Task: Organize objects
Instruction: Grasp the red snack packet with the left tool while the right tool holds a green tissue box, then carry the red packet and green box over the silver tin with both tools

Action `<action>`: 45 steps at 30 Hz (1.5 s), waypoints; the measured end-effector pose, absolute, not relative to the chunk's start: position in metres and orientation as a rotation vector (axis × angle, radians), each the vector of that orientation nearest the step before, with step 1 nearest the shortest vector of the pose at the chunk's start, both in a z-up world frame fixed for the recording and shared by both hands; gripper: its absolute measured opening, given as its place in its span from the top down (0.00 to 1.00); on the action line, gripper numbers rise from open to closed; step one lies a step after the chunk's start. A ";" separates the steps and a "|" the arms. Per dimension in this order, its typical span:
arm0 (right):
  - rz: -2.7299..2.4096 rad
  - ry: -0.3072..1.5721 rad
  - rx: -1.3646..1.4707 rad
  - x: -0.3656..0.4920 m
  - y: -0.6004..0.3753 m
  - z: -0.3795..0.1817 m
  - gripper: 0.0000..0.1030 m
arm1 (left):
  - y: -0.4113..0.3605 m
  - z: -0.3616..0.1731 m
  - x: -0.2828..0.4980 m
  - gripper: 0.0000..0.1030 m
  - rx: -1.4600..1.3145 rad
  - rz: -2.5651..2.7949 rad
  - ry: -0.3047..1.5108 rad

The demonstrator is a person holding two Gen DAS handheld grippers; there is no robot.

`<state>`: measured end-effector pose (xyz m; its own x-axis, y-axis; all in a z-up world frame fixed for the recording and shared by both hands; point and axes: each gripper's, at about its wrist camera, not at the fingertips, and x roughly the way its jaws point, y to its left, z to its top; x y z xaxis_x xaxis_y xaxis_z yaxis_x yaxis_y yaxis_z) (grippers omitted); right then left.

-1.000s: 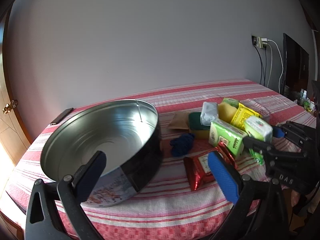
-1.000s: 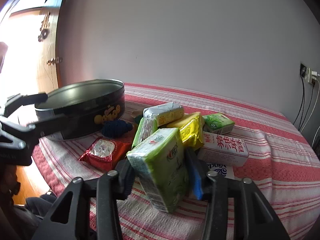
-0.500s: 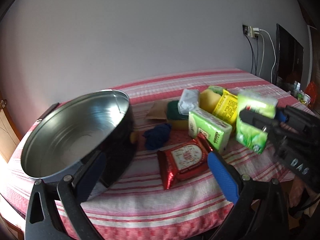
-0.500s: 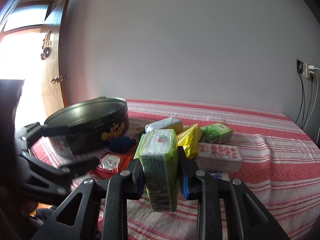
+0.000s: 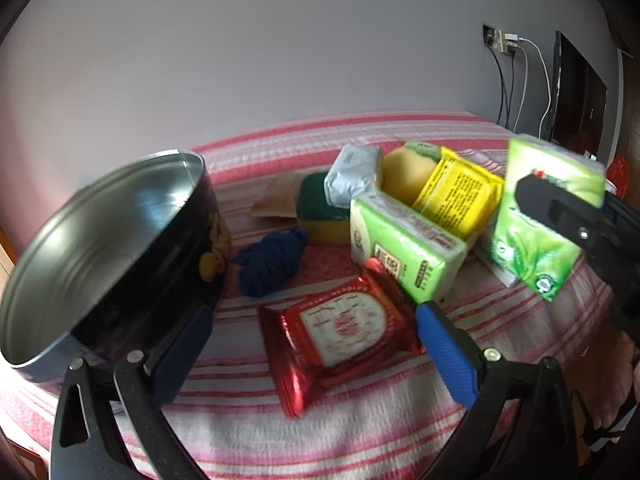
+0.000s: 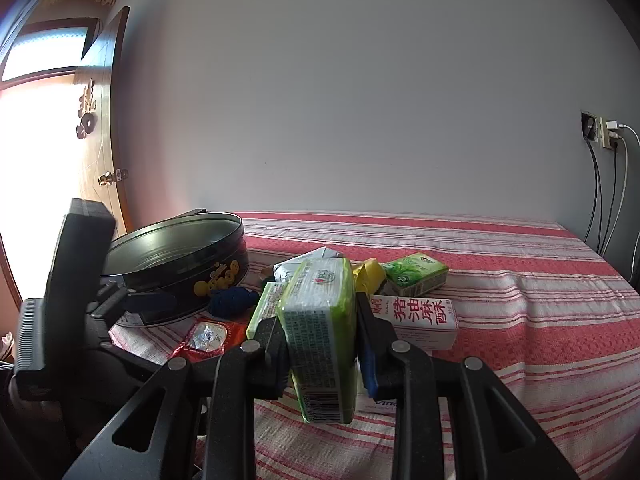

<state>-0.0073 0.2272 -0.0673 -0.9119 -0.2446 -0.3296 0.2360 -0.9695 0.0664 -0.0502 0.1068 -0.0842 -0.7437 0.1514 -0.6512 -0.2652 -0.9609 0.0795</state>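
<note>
Against grey wall (image 6: 360, 100), red-striped bedspread (image 6: 520, 280), wooden door (image 6: 100, 152)

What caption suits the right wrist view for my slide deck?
Right gripper clamps a green tissue pack above the red striped bedspread, beside the round black metal tin.

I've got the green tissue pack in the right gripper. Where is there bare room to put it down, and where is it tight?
The round tin looks empty inside, and the striped cover is bare right of the white box and behind the pile. It is crowded from the blue yarn and red packet across to the yellow packet. The green tissue pack is clamped in the right gripper.
</note>
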 end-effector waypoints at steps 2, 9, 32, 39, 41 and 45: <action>-2.849 -0.036 0.503 -0.009 0.227 -0.069 0.71 | 0.106 -0.086 -0.053 0.00 -1.014 2.717 0.225; -2.841 -0.020 0.509 -0.007 0.223 -0.071 0.71 | 0.099 -0.094 -0.061 0.30 -1.069 2.663 0.137; -2.842 0.025 0.494 -0.003 0.218 -0.072 0.71 | 0.080 -0.077 -0.048 0.72 -0.885 2.753 0.160; -2.835 0.030 0.481 -0.004 0.217 -0.068 0.71 | 0.076 -0.060 -0.039 0.72 -0.808 2.791 0.169; -2.829 0.030 0.474 -0.005 0.216 -0.065 0.71 | 0.074 -0.054 -0.038 0.72 -0.788 2.800 0.166; -2.803 0.031 0.455 -0.011 0.215 -0.057 0.71 | 0.056 -0.044 -0.032 0.72 -0.750 2.830 0.154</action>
<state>-0.0105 0.2146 -0.0567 -0.9046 -0.2902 -0.3122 0.2969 -0.9545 0.0268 -0.0319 0.0558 -0.0445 -0.8487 0.1747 -0.4992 -0.2279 -0.9725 0.0471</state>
